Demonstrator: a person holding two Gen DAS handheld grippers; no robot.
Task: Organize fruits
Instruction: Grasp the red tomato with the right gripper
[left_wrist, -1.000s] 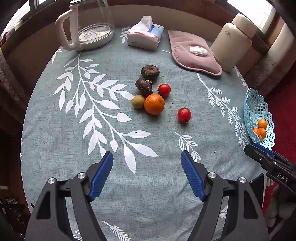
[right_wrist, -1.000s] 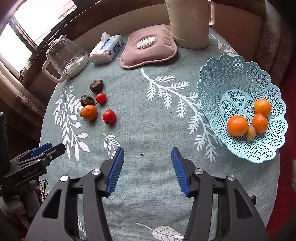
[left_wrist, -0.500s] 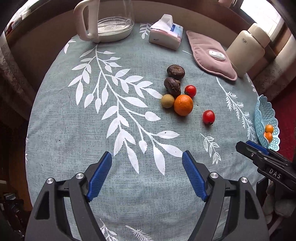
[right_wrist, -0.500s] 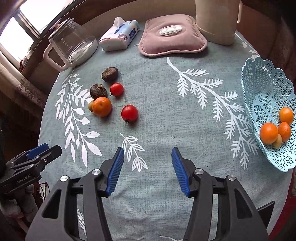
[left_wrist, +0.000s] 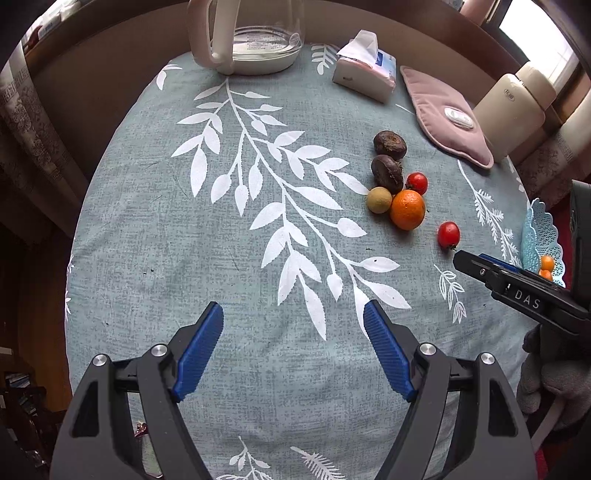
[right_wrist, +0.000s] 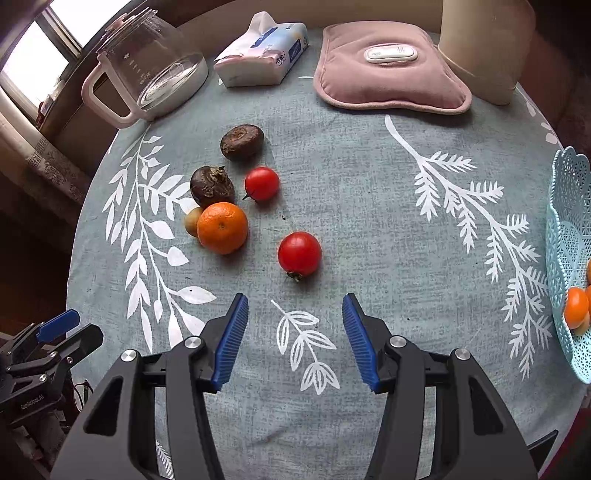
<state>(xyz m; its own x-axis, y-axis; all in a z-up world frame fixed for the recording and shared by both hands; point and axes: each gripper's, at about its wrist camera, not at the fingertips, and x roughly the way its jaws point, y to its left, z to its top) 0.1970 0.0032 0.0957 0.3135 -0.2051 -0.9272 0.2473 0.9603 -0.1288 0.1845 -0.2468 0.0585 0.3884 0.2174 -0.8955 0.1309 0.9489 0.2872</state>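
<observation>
We see soft, even daylight entering from the blown-out windows (right_wrist: 33, 55) at the upper corners of both views. Fruit on the table (left_wrist: 240, 369) casts only faint, short shadows. The glass kettle (right_wrist: 155, 62) carries pale reflections. Both pictures are sharp in the middle, but the fisheye bends the table's rim strongly, and the corners fall into dark vignette.

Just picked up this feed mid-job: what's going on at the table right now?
A person holds a gripper in each hand above a round table, sorting fruit. Both the left gripper and right gripper are open and empty. Six fruits lie loose on the cloth: an orange, two tomatoes, two dark brown fruits and a small tan one. The right gripper points at the nearer tomato. The blue basket already holds several oranges.
</observation>
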